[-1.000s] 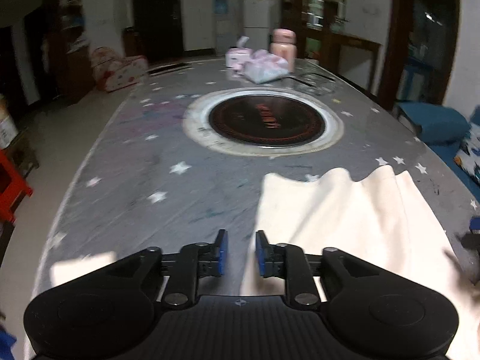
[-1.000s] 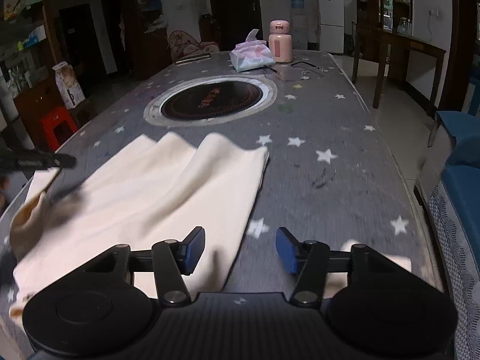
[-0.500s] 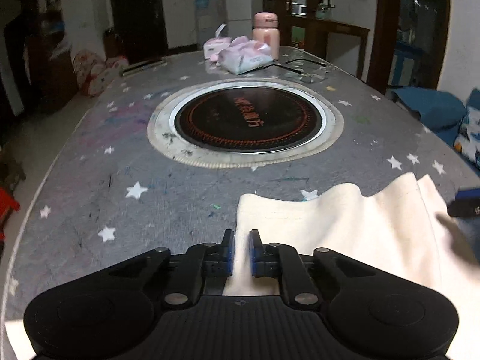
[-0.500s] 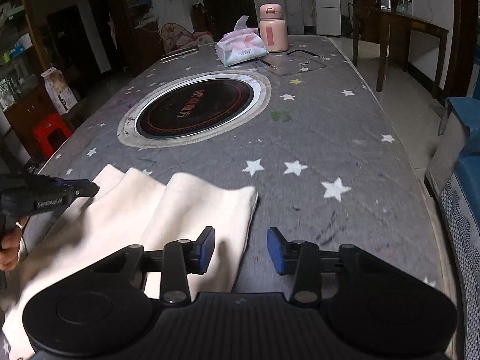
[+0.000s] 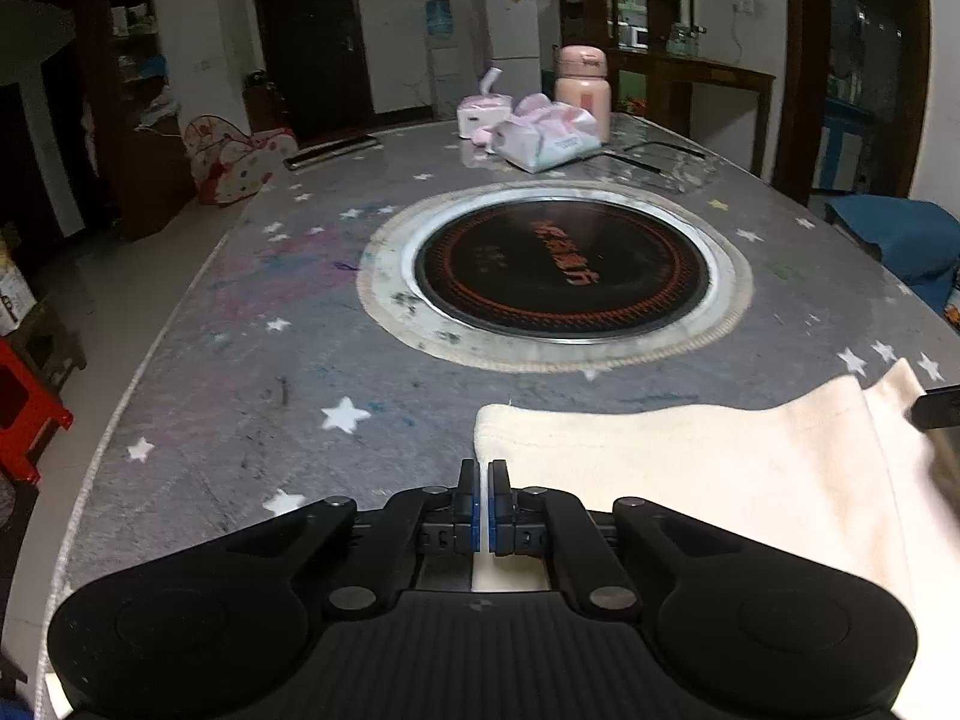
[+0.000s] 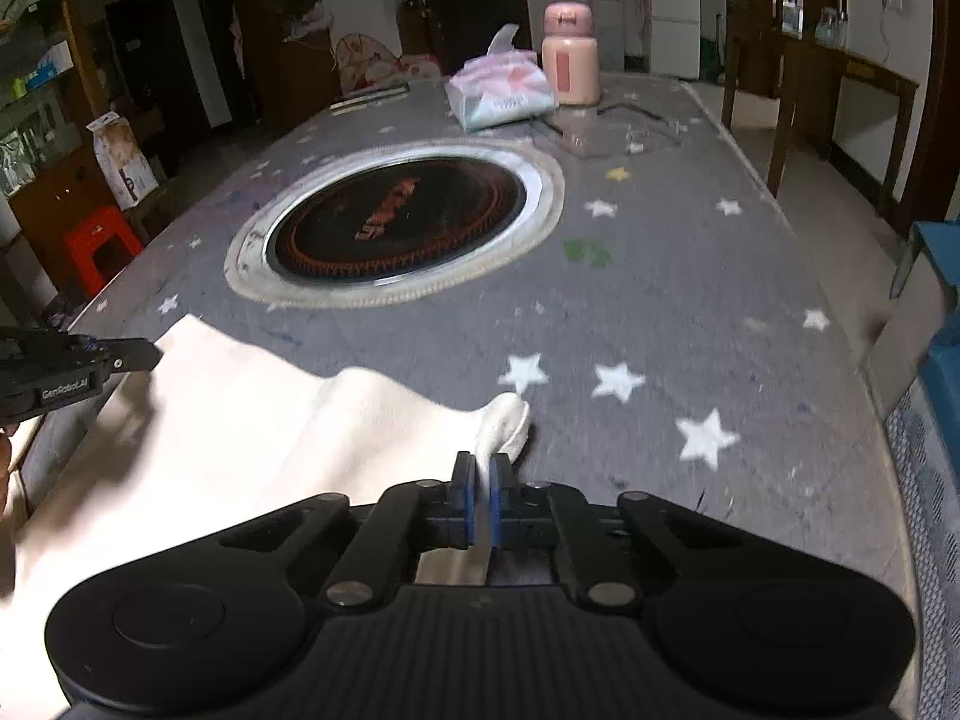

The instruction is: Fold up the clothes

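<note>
Two gripper cameras cover this moment. In the left wrist view, the left gripper sits at the bottom centre of the frame, its blue-padded jaws pressed almost together on the left edge of the cream garment, with a thin strip of cloth showing between them. The garment fills the lower right of the frame, lying on the grey star-printed table, its top hem running rightward from just above the jaws. At the right edge a dark tip of the right gripper reaches in over the cloth. The round black cooktop is set into the table in the middle of the frame. Beyond it, toward the upper centre, stand a pink bottle and a tissue pack.

In the right wrist view, the right gripper is at the bottom centre, jaws closed to a narrow slit on the garment's right corner, which bunches up just above the jaw tips. The cloth spreads across the lower left of the frame in soft ridges. The left gripper enters from the left edge, its tip over the far left edge of the cloth. The cooktop lies left of centre, the pink bottle and tissue pack near the top.
</note>
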A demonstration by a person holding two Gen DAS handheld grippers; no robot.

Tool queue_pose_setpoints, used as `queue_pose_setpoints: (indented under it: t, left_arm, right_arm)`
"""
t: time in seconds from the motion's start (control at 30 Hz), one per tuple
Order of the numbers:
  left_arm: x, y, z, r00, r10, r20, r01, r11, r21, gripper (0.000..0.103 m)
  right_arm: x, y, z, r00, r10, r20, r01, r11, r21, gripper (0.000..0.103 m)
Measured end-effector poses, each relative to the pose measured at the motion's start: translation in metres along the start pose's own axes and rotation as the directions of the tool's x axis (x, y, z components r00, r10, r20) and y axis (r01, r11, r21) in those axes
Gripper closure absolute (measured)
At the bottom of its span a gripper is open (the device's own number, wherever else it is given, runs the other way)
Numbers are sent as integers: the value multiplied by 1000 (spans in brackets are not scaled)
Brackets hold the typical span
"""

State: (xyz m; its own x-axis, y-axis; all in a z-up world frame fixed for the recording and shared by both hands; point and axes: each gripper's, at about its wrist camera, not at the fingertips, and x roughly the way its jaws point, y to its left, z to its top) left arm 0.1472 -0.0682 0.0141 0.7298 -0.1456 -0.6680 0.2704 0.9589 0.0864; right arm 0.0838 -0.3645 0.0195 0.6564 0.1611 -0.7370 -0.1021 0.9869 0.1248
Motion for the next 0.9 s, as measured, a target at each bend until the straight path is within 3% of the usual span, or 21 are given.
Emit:
queue_pose_setpoints:
  t: [0.17, 0.47, 0.63, 0.9]
  left_arm:
    - [7, 10, 10, 999, 32, 4, -32, 999, -25, 101]
    - [28, 14, 12, 998, 64, -21, -65, 998, -16, 100]
    - [18, 17, 8, 998, 59, -21, -60, 998, -28, 97]
    - [-36, -3, -16, 999, -52, 2, 52, 999, 8, 93]
  right_arm:
    - [3, 0, 13, 999, -30, 32, 31, 999, -13, 100]
    - [29, 0, 26, 999, -51, 3, 52, 998, -37, 98]
    - [6, 7, 20, 999, -29, 24, 31, 997, -69, 93]
    - [-49, 18, -17, 998, 54, 30, -51, 994, -95, 92]
